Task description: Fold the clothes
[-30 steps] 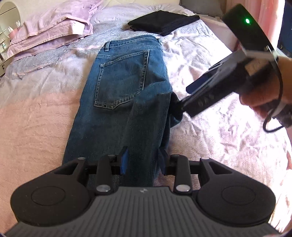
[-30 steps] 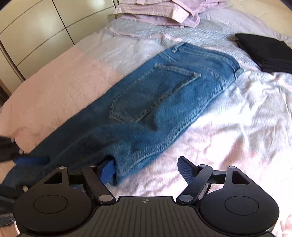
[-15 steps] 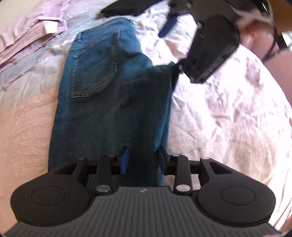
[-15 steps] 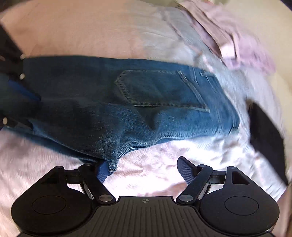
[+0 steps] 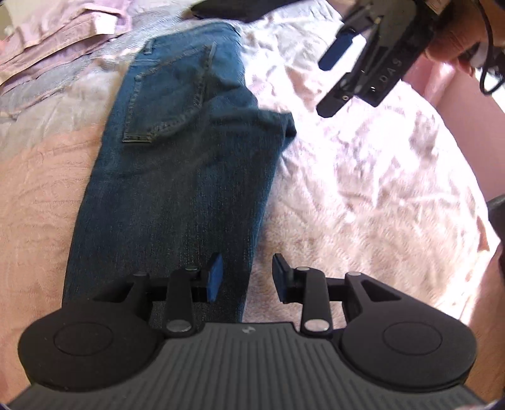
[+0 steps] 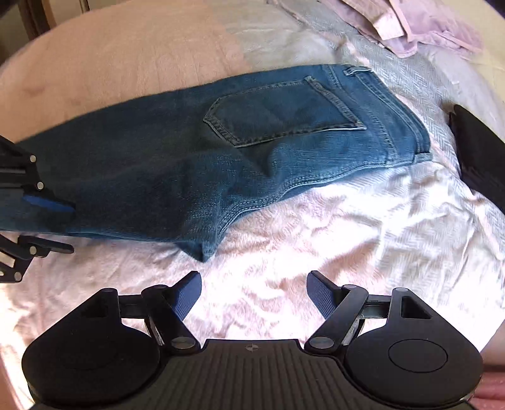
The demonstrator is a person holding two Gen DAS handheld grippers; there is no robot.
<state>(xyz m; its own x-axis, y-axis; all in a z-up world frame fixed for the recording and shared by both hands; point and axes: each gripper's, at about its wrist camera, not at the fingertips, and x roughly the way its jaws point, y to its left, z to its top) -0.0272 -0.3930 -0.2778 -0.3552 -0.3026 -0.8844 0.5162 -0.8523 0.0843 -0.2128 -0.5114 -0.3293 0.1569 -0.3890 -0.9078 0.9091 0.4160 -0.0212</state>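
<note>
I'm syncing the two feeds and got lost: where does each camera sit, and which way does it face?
Left wrist: on the left gripper, angled down along the jeans on the bed; its fingers straddle the jeans' edge, and the right gripper and hand show top right.
Right wrist: on the open right gripper, above the bed, facing across the jeans; the left gripper shows at left.
Shared: jeans, bed, black pile, lilac clothes.

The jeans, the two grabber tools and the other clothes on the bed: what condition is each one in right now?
jeans: folded lengthwise, back pocket up, flat on the bed.
left gripper: partly open, straddling the jeans' edge; grip unclear.
right gripper: open, empty, off the jeans.
black garment: folded.
lilac clothes: piled loosely.
bed: cover wrinkled.
</note>
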